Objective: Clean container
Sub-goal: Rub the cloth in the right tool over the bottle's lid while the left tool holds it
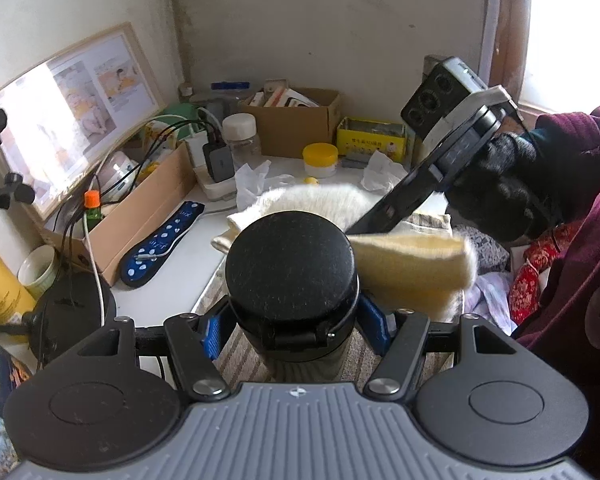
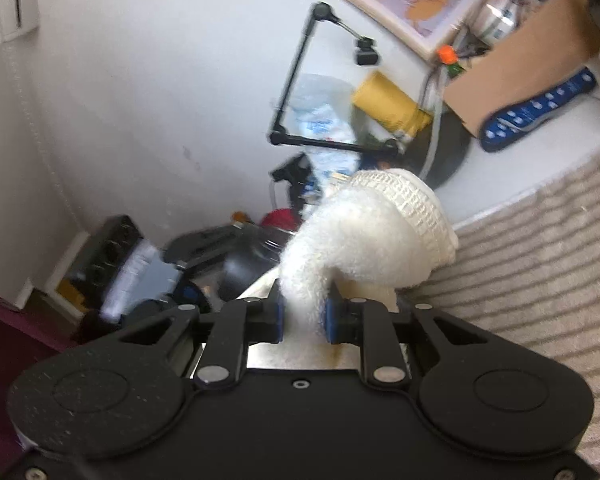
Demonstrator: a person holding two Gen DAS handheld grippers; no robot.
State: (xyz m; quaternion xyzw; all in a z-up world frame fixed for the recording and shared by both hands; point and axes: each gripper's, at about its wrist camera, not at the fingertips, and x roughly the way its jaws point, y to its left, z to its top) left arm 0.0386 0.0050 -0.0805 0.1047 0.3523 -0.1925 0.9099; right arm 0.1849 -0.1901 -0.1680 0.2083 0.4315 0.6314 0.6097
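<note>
A dark flask with a round black lid point(image 1: 292, 264) stands upright between the blue pads of my left gripper point(image 1: 292, 330), which is shut on its body just below the lid. A cream and yellow towel point(image 1: 412, 268) lies against the flask's right side. In the right wrist view my right gripper point(image 2: 303, 314) is shut on a bunched fold of that white towel point(image 2: 372, 232). The other gripper and the flask point(image 2: 240, 268) show blurred to the left behind the towel. In the left wrist view a gloved hand point(image 1: 500, 188) holds the right gripper's body above the towel.
A striped cloth point(image 2: 540, 248) covers the near part of the white table point(image 1: 180, 264). Cardboard boxes point(image 1: 148, 208), a clear jar point(image 1: 242, 138), a yellow-lidded tub point(image 1: 320, 160), a yellow tin point(image 1: 370, 138), crumpled tissues point(image 1: 256, 180) and cables crowd the back. A camera arm point(image 2: 300, 88) stands at the left.
</note>
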